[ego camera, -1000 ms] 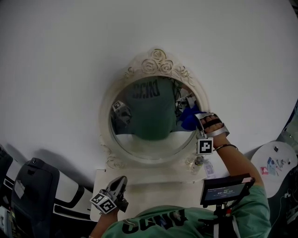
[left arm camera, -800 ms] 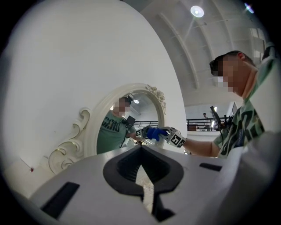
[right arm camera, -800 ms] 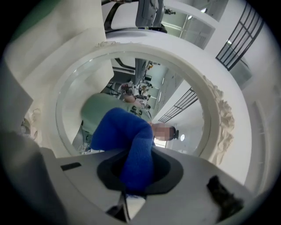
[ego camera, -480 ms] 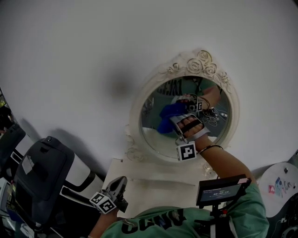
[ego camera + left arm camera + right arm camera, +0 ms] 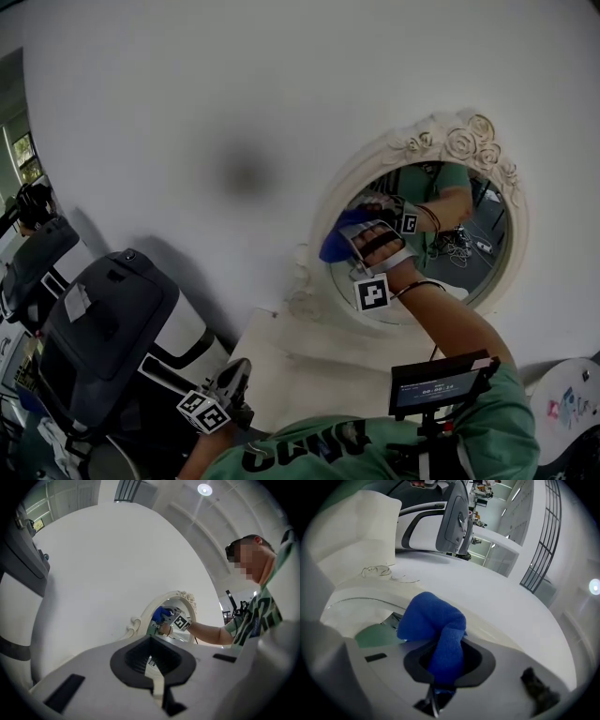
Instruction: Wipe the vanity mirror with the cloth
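One white vanity top (image 5: pixel 300 361) lies nearest, with a bulky grey-and-white unit (image 5: pixel 103 328) to its left and a plain white wall (image 5: pixel 187 112) behind. A second ago the blue cloth (image 5: pixel 336 242) was at the vanity mirror (image 5: pixel 469 267)'s right edge; it is now at the left. The left gripper (image 5: pixel 236 375) sits low by the top's near corner, jaws together and empty. Farther off, the right gripper (image 5: pixel 361 236) clamps the cloth against the glass.
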Motion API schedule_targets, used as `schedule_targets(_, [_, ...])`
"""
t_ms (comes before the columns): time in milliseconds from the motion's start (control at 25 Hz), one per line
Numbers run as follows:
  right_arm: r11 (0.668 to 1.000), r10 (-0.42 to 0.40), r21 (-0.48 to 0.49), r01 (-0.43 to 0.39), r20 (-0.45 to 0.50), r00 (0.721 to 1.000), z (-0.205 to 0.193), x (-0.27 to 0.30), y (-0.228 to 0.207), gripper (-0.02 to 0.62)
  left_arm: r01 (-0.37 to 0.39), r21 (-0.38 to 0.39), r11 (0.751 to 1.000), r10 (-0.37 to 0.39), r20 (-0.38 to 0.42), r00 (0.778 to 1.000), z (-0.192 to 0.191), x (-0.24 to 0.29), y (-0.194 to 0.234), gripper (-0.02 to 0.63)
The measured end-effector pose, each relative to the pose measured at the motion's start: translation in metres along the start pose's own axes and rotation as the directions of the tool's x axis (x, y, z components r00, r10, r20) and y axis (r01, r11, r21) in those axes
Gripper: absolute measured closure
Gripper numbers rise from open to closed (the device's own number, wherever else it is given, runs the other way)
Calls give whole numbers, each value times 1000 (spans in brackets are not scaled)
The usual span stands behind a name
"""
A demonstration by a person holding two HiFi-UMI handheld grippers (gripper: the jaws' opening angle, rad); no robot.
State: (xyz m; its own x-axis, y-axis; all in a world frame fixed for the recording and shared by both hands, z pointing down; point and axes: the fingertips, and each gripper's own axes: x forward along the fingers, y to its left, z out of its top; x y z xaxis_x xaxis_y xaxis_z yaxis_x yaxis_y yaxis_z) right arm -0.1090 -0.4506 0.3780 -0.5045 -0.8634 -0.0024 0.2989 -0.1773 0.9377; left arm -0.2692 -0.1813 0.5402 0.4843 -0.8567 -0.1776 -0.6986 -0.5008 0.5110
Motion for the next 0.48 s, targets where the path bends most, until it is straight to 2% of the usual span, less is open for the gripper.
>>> schedule_targets(200, [999, 15, 30, -14, -37, 999, -32, -25, 9, 545, 72, 11, 997, -72, -19, 997, -2, 31, -17, 606])
schedule_targets(360, [998, 35, 49, -29, -113, 993, -89, -72, 31, 545, 149, 12, 989, -148, -61, 987, -11, 65, -37, 606])
schedule_targets(480, [998, 57, 50, -47, -203, 978, -141, -117, 49, 545, 207, 0, 978, -207, -89, 974, -24, 91, -56, 606])
